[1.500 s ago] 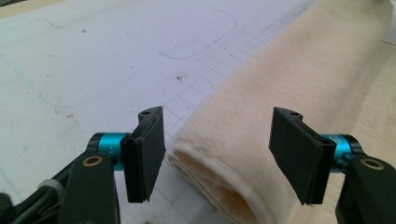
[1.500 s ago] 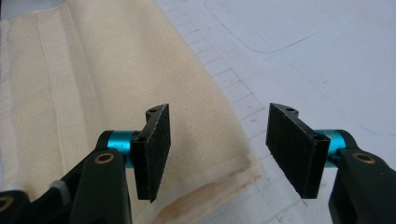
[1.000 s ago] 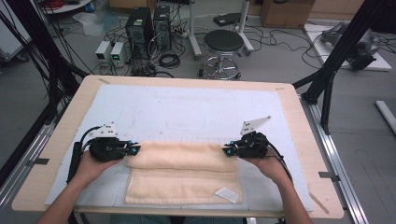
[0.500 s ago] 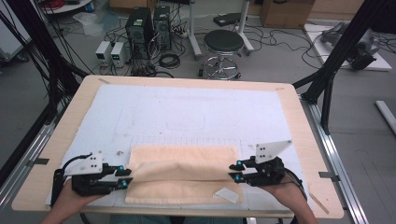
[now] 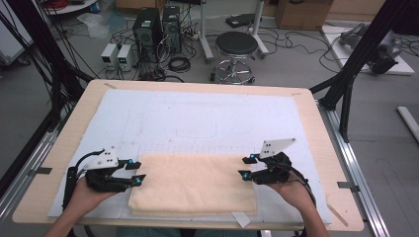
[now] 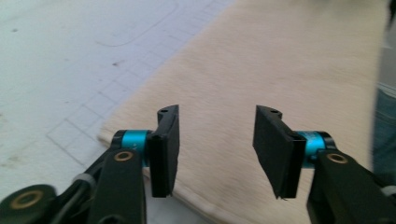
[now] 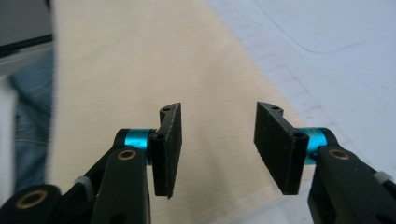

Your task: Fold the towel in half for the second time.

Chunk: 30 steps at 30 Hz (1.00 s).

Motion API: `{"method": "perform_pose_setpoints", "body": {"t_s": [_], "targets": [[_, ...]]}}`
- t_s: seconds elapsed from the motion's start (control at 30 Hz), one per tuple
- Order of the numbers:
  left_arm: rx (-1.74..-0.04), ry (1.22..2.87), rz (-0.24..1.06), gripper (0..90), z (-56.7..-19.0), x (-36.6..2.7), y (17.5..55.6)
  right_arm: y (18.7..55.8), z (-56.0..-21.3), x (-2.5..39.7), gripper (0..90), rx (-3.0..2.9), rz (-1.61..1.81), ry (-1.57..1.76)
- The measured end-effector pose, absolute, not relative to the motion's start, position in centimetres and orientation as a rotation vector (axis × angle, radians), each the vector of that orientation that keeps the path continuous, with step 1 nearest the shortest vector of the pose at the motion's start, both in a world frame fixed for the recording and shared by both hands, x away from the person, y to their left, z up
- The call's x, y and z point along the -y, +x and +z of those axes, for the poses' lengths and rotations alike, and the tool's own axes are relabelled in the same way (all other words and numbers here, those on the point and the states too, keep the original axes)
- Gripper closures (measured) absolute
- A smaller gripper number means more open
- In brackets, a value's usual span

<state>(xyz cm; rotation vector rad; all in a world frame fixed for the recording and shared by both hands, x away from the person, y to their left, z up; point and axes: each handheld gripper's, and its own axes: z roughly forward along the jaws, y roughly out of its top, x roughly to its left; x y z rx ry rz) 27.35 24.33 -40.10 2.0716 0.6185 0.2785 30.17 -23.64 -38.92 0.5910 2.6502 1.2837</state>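
The folded cream towel (image 5: 192, 183) lies flat at the bench's (image 5: 316, 143) near edge. The left claw (image 5: 135, 171) and right claw (image 5: 245, 167) flank its short ends, both released and empty, probably placed to pinch them.

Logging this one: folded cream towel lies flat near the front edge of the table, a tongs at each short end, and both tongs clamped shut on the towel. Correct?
Not quite. The towel does lie flat near the front edge, with the left tongs and right tongs at its ends, but both are open, gripping nothing. The left and right gripper views show a clear gap between the jaws.
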Motion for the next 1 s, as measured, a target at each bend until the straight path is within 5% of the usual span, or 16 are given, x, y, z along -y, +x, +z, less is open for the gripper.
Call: {"method": "perform_pose_setpoints", "body": {"t_s": [0.27,0.57,0.8,1.0], "targets": [[-0.740,2.066,0.371,40.0,-41.2,-23.8,30.6,33.1,-40.4,23.7,39.6,-2.586,1.212,0.742],[-0.842,2.075,0.302,39.0,-43.0,-24.2,32.6,34.8,-42.1,23.7,35.6,-2.657,1.161,0.826],[-0.846,2.101,0.213,46.3,-43.8,-24.0,33.0,34.9,-43.1,23.2,42.5,-2.716,1.157,0.779],[-0.859,2.074,0.193,57.7,-44.0,-24.1,32.9,34.5,-43.4,23.6,58.1,-2.722,1.206,0.785]]}}
